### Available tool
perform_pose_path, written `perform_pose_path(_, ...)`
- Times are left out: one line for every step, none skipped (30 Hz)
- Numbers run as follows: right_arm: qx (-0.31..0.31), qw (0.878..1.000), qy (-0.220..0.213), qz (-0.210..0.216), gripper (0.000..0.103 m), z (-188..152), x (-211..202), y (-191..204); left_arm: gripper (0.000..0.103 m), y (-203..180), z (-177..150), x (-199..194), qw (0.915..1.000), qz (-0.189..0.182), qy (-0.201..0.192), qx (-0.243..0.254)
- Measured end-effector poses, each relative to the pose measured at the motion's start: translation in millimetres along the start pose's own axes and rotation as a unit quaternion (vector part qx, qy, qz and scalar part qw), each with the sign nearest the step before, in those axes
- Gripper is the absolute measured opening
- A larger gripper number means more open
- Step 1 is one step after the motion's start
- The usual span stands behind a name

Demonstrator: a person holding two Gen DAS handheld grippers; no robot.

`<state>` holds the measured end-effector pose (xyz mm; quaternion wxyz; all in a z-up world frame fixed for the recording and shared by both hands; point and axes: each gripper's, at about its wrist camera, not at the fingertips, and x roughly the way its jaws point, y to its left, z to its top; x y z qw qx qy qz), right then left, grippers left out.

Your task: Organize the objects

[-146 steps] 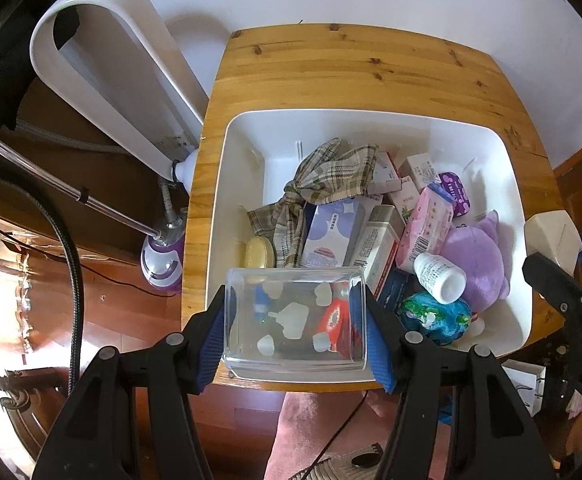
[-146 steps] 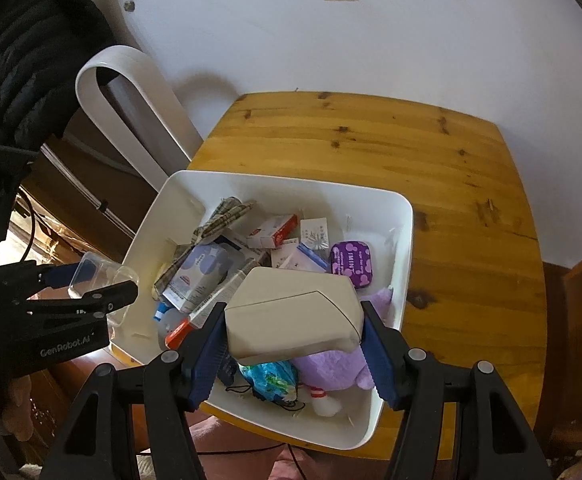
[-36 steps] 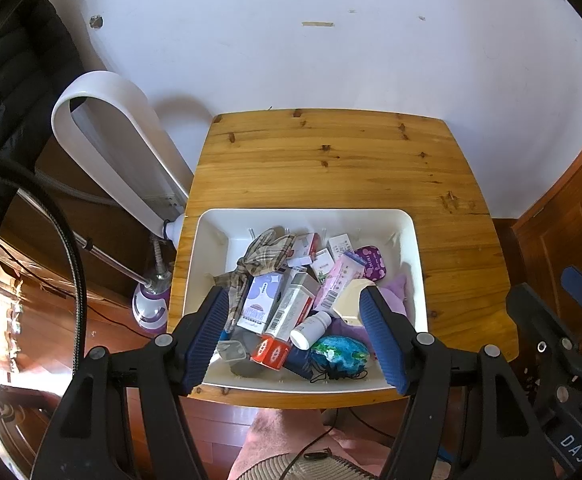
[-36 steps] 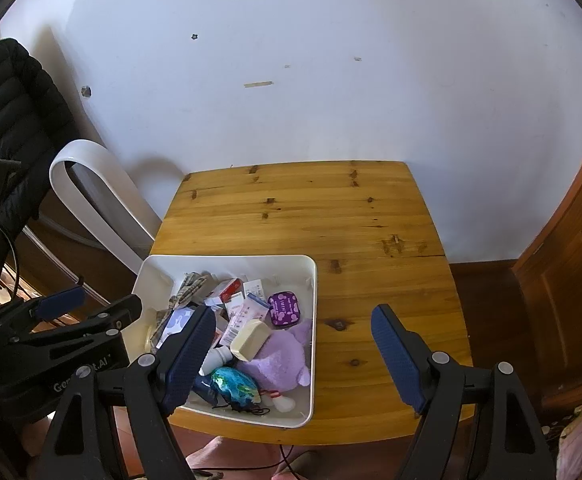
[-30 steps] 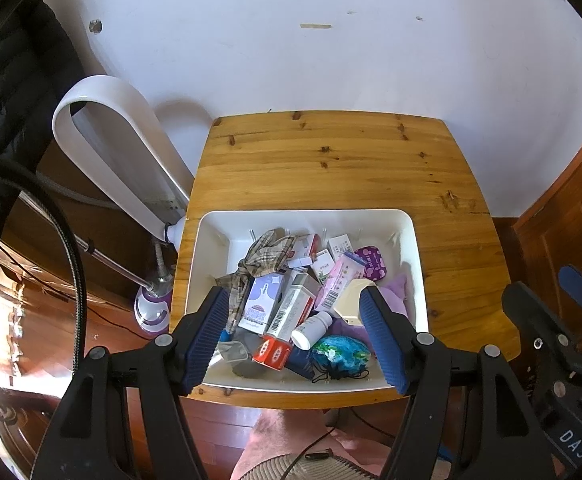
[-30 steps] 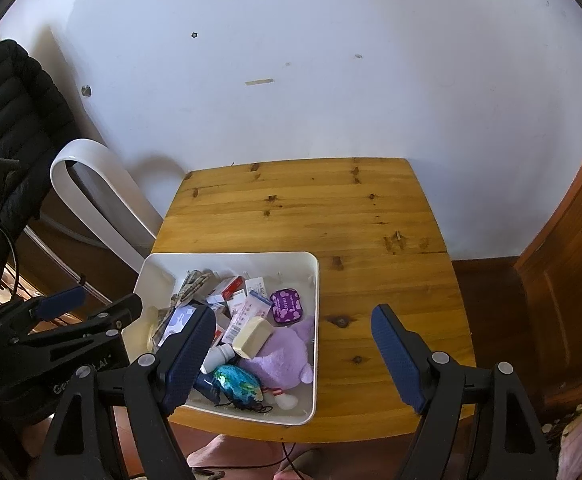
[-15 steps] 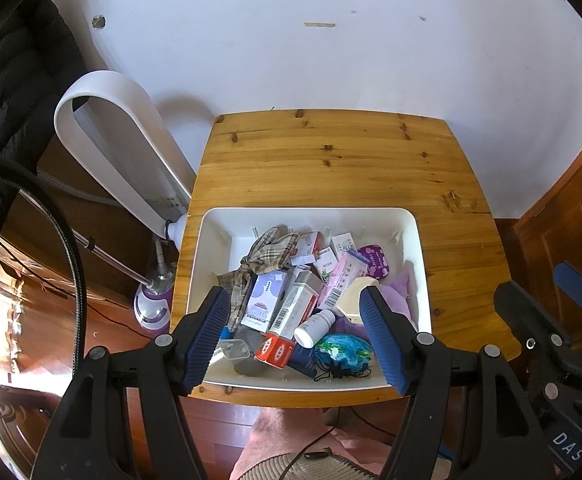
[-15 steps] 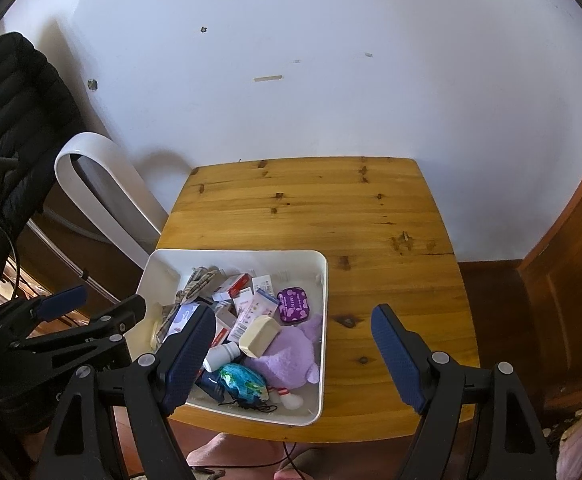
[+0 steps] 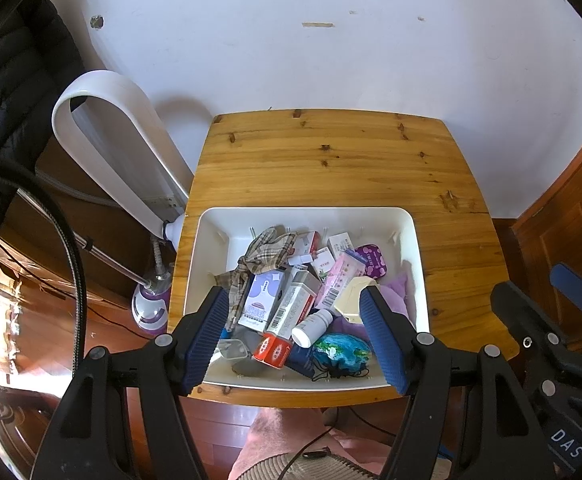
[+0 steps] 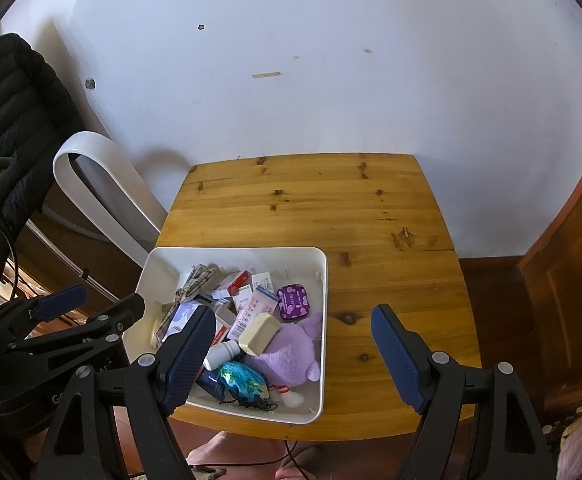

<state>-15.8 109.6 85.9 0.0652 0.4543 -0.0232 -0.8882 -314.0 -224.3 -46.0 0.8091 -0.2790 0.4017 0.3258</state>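
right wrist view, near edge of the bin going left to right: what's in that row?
Dark blue item → blue-green patterned pouch → purple plush toy → bare right wall of the white bin → bare wooden table.

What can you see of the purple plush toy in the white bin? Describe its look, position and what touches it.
The purple plush toy is soft, pale lilac and fuzzy, lying slumped in the white bin against its right wall, near the front. A rounded ear or limb juts out at its near end. A cream soap-like block rests on its upper edge, and a blue-green patterned pouch lies against its left side. No face is visible.
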Motion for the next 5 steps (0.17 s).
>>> perform_pose_path(0.0, 1.0, 0.0, 0.0, 0.081, -0.3, -0.2, -0.4, 0.072, -2.0, -0.3, 0.2, 1.0, 0.0, 0.001, 0.0)
perform_pose_path(0.0, 1.0, 0.0, 0.0, 0.081, -0.4, -0.4, -0.2, 0.072, -2.3, -0.4, 0.4, 1.0, 0.0, 0.001, 0.0)
perform_pose_path(0.0, 1.0, -0.001, 0.0, 0.081, -0.7, -0.7, 0.2, 0.072, -3.2, -0.9, 0.4, 1.0, 0.0, 0.002, 0.0)
perform_pose_path(0.0, 1.0, -0.001, 0.0, 0.081, -0.3, -0.5, -1.1, 0.072, -3.3, -0.9, 0.6, 1.0, 0.0, 0.003, 0.0)
perform_pose_path(0.0, 1.0, -0.001, 0.0, 0.081, -0.8, -0.8, -0.7, 0.072, -3.8, -1.7, 0.4, 1.0, 0.0, 0.003, 0.0)
